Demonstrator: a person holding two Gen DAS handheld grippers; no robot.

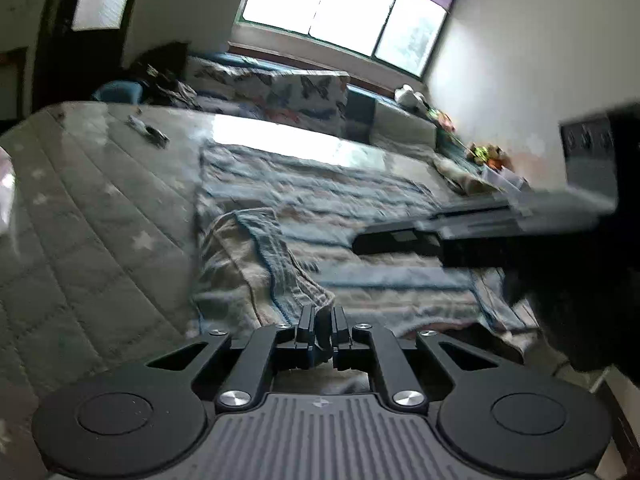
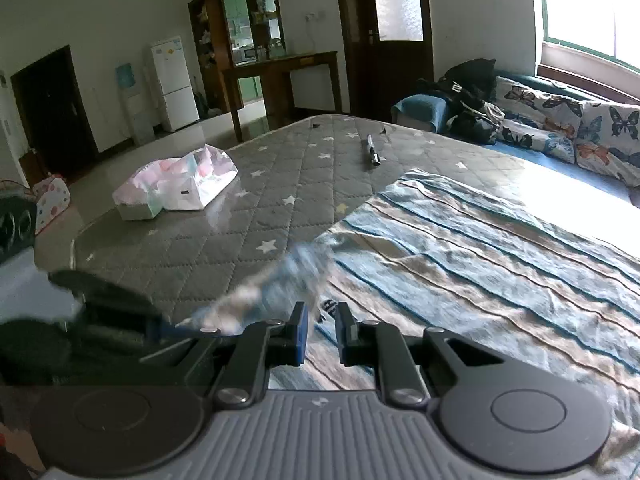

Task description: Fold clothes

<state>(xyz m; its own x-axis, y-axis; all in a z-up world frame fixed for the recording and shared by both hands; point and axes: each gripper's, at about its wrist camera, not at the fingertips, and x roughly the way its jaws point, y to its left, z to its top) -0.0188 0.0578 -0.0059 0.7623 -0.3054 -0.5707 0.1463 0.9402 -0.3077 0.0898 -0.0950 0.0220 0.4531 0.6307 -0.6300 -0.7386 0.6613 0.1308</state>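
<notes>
Blue-and-beige striped crinkled cloth (image 1: 328, 216) lies spread over grey quilted star-print mattress (image 1: 92, 216), near corner lifted and folded over itself. Left gripper (image 1: 322, 330) clenched on that lifted corner, fabric pinched between black fingers (image 1: 306, 326). Right gripper (image 2: 321, 332) nearly closed, narrow gap between blue-padded fingers (image 2: 301, 336); striped edge lies under and between them, but grip cannot be told. Pink-and-white plastic-wrapped packages (image 2: 176, 188) sit well apart on mattress. Butterfly-print cushions (image 2: 568, 128) beyond the mattress, below the window.
</notes>
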